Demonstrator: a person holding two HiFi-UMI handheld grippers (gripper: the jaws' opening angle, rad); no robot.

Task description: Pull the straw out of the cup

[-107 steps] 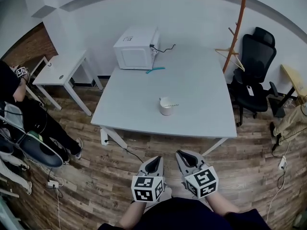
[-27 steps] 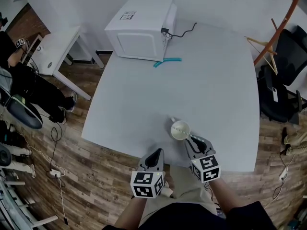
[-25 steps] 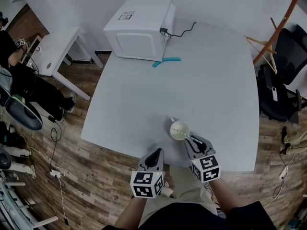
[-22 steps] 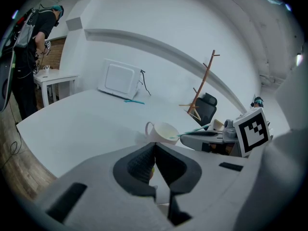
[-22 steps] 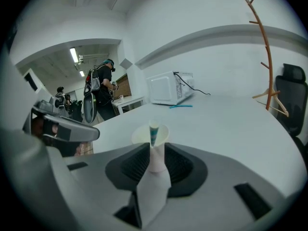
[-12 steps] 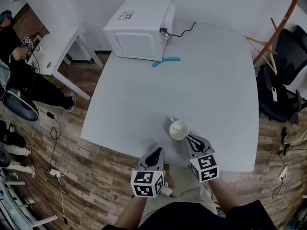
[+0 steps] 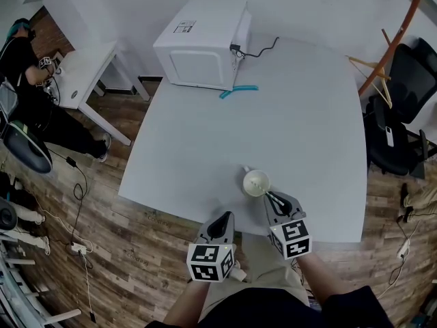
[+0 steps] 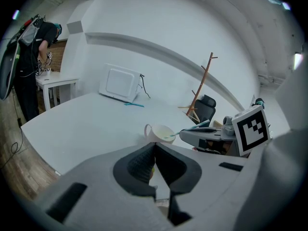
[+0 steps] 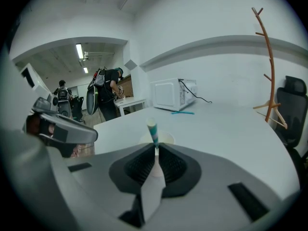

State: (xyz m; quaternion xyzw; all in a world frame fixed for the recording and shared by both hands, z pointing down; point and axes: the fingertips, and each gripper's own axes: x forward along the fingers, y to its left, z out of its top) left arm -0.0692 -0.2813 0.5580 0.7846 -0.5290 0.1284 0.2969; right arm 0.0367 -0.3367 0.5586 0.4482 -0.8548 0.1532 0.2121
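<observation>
The fingers (image 9: 139,166) of my right gripper (image 9: 157,150) clench the straw (image 9: 152,128), its end in the cup (image 7: 256,182) by the worktop (image 7: 287,115)'s near edge. My left gripper (image 8: 153,147) is clenched, empty; pulling aslant, I may tip the unsteadied cup.

One cup (image 7: 256,182), one straw (image 9: 152,128), one microwave (image 7: 201,44), one coat stand (image 9: 270,66).

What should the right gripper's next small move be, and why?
Probably a gentle pull back and up along the straw's own line. The right gripper is shut on the upper end of the striped straw, whose lower end sits in the white cup. The left gripper is shut on nothing, away from the cup, so a jerk might tip it.
</observation>
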